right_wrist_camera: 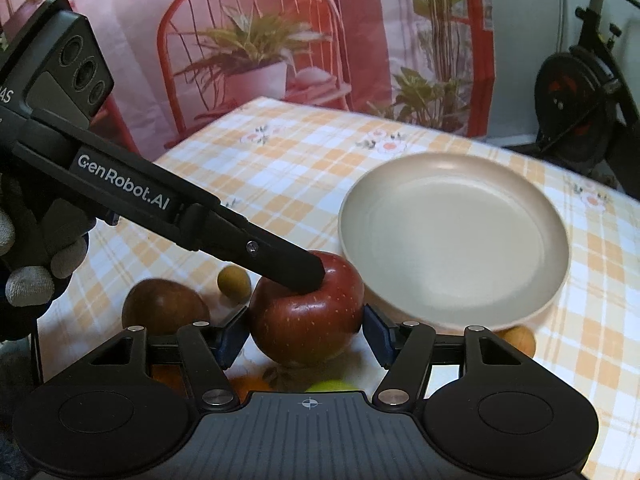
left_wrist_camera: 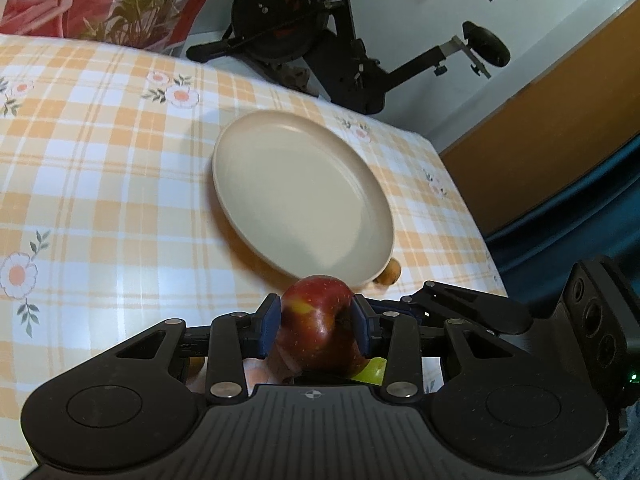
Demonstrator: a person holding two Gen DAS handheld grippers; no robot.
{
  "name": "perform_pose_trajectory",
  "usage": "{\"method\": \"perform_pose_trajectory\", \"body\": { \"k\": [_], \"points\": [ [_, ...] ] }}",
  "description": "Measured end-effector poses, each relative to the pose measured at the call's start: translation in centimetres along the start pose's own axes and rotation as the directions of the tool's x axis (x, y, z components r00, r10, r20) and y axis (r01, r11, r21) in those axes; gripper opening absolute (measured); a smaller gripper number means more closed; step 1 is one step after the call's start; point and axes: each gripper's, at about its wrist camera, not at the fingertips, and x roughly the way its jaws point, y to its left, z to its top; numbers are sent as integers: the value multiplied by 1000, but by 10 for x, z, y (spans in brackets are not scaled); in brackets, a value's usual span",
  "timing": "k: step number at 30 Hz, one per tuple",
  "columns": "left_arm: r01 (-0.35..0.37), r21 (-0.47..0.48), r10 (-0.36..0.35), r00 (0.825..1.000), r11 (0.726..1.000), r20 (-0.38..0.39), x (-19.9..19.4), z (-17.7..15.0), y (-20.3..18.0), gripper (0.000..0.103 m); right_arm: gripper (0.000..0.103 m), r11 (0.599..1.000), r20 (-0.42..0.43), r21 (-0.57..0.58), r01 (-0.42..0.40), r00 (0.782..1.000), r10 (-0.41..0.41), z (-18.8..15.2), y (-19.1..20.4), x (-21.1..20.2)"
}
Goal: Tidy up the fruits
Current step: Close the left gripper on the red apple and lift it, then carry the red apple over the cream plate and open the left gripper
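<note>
A red apple (left_wrist_camera: 320,336) sits between the blue pads of my left gripper (left_wrist_camera: 316,316), which is shut on it. In the right wrist view the same apple (right_wrist_camera: 308,316) is just off the near rim of an empty beige plate (right_wrist_camera: 452,244). My right gripper (right_wrist_camera: 306,334) is shut on its two sides. One black finger (right_wrist_camera: 280,260) of the left gripper reaches in from the left and presses into the apple's top hollow; its other finger is hidden. The plate (left_wrist_camera: 300,196) lies just beyond the apple on the checked tablecloth.
A dark brown fruit (right_wrist_camera: 164,306) and a small tan ball (right_wrist_camera: 234,280) lie left of the apple. A small orange fruit (right_wrist_camera: 520,340) sits by the plate's near rim, a green fruit (right_wrist_camera: 332,386) under the apple. A gloved hand (right_wrist_camera: 32,272) holds the left gripper. An exercise bike (left_wrist_camera: 304,28) stands beyond the table.
</note>
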Motion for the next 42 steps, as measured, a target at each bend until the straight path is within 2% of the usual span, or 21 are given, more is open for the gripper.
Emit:
{"method": "perform_pose_trajectory", "body": {
  "k": [11, 18, 23, 32, 42],
  "points": [
    [-43, 30, 40, 995, 999, 91, -7, 32, -11, 40, 58, 997, 80, -72, 19, 997, -13, 35, -15, -2],
    [-111, 110, 92, 982, 988, 165, -7, 66, -29, 41, 58, 996, 146, -85, 36, 989, -23, 71, -39, 0],
    [-120, 86, 106, 983, 989, 151, 6, 83, -19, 40, 58, 996, 147, -77, 47, 989, -35, 84, -58, 17],
    [-140, 22, 137, 986, 990, 94, 33, 91, 8, 40, 58, 999, 83, -44, 26, 996, -22, 82, -78, 59],
    [-152, 4, 151, 985, 988, 88, 41, 92, 17, 40, 58, 1000, 79, -21, 17, 997, -15, 78, -84, 74]
  ]
}}
